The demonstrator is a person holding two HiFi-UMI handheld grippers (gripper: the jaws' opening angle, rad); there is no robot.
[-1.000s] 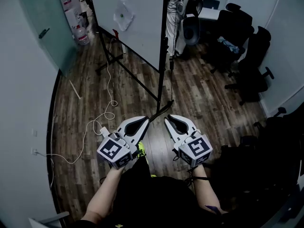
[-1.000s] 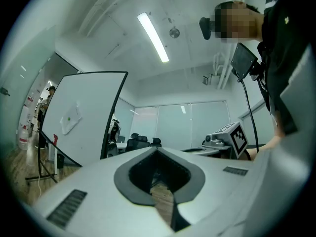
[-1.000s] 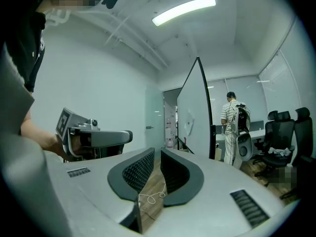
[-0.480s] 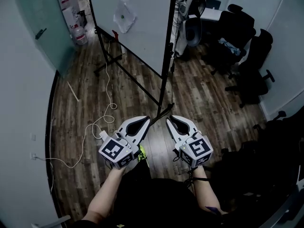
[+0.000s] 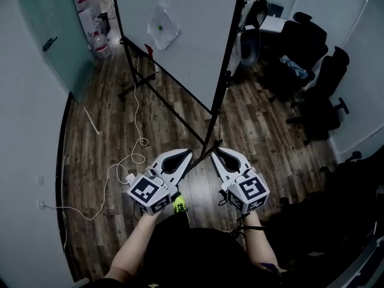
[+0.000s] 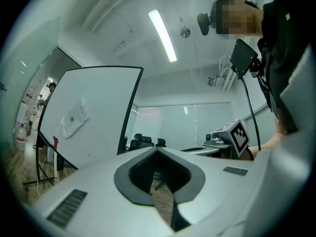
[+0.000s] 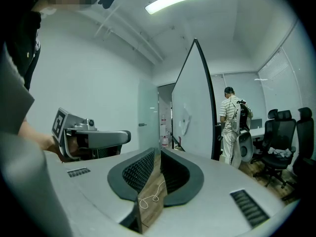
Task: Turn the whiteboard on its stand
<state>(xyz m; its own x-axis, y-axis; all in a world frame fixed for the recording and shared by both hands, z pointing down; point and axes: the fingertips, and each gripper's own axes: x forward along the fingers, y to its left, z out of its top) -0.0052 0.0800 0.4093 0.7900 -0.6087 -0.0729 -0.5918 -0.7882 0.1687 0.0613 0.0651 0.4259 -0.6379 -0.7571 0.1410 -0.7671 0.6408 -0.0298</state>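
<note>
The whiteboard (image 5: 186, 47) stands upright in its black wheeled stand (image 5: 211, 138), its near black edge facing me, with a clear sleeve (image 5: 163, 26) stuck on its face. My left gripper (image 5: 189, 153) and right gripper (image 5: 214, 153) are held side by side low in front of my body, short of the stand's near foot and touching nothing. Both are shut and empty. The left gripper view shows the left gripper (image 6: 157, 151) pointing past the whiteboard (image 6: 94, 117). In the right gripper view the right gripper (image 7: 158, 153) points at the whiteboard (image 7: 195, 112), seen edge on.
A white cable (image 5: 129, 155) snakes over the wooden floor at the left. Black office chairs (image 5: 318, 71) crowd the right side. Water bottles (image 5: 101, 44) stand by a glass door (image 5: 54, 35). Behind the board stands a person in a striped shirt (image 7: 231, 127).
The whiteboard has grown larger and its near edge has shifted right in the head view. Both grippers sit slightly lower in the picture, still shut and side by side.
</note>
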